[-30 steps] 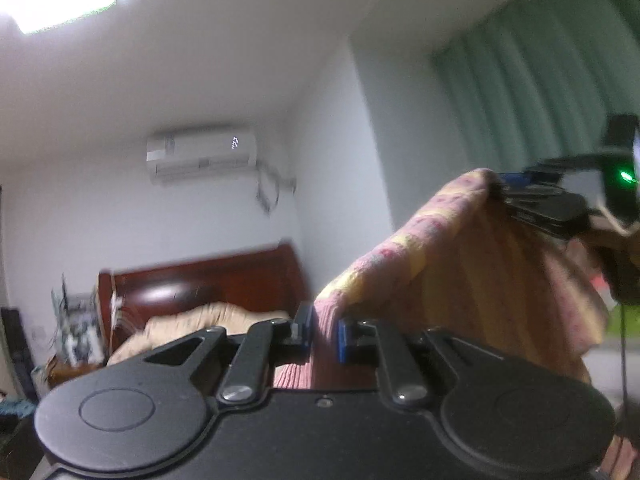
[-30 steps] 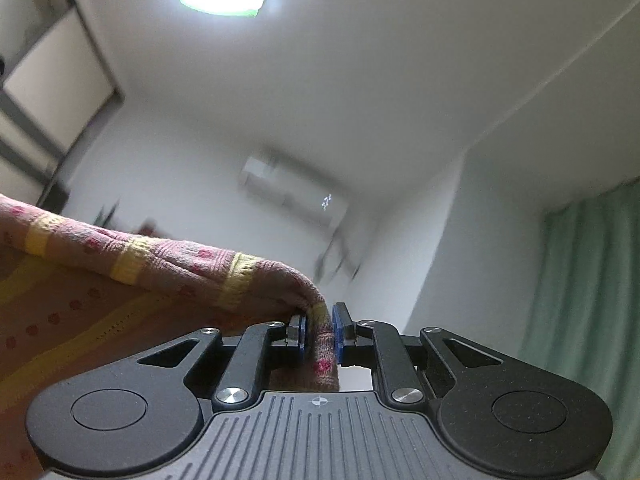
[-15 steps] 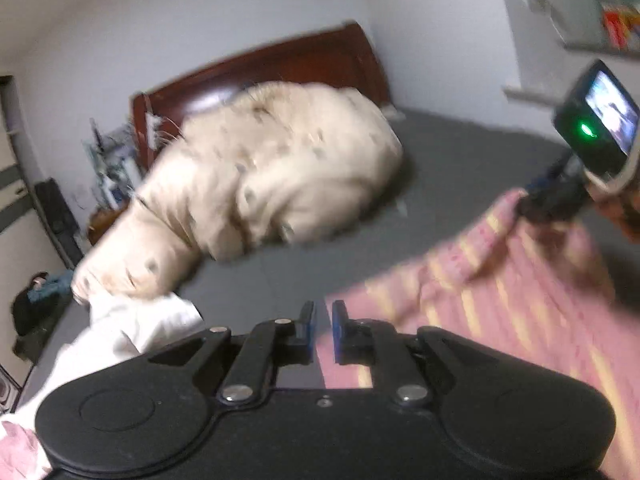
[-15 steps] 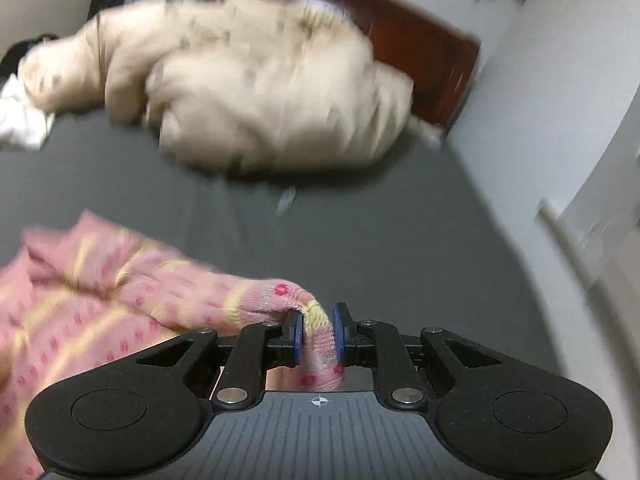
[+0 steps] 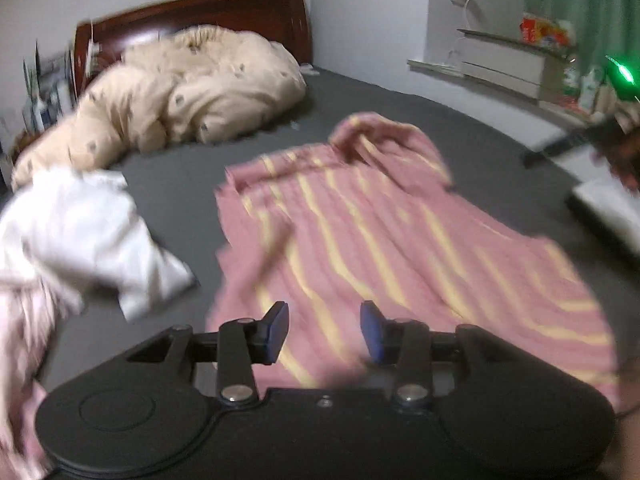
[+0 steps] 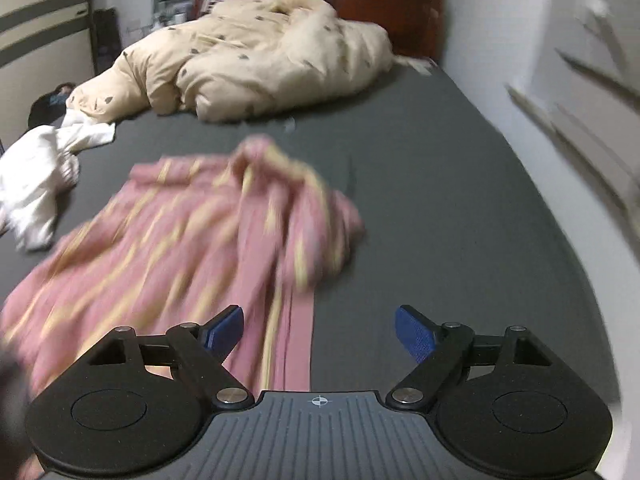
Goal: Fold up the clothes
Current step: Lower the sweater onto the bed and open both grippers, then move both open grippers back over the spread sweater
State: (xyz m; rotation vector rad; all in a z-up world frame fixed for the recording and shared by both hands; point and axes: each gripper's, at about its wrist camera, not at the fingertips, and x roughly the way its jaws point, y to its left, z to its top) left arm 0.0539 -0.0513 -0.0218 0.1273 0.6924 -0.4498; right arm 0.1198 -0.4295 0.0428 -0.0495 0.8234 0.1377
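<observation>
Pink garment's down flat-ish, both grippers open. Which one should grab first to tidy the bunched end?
Right, probably. The pink garment's rumpled lump lies ahead of the right gripper, on its side of the bed. The left gripper hovers over the flatter striped part.

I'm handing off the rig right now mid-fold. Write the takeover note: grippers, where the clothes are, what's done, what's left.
Left gripper: jaws open, empty, over the near edge of the pink striped garment.
Right gripper: jaws open, empty, at the garment's right near edge.
Garment: lying on the grey bed, mostly spread; its far right part is bunched up.
White clothes lie in a heap to the left; beige duvet sits by the headboard.
Done: garment laid out and let go.
Left: smooth the bunched part, make all folds, then do the white pile.
</observation>
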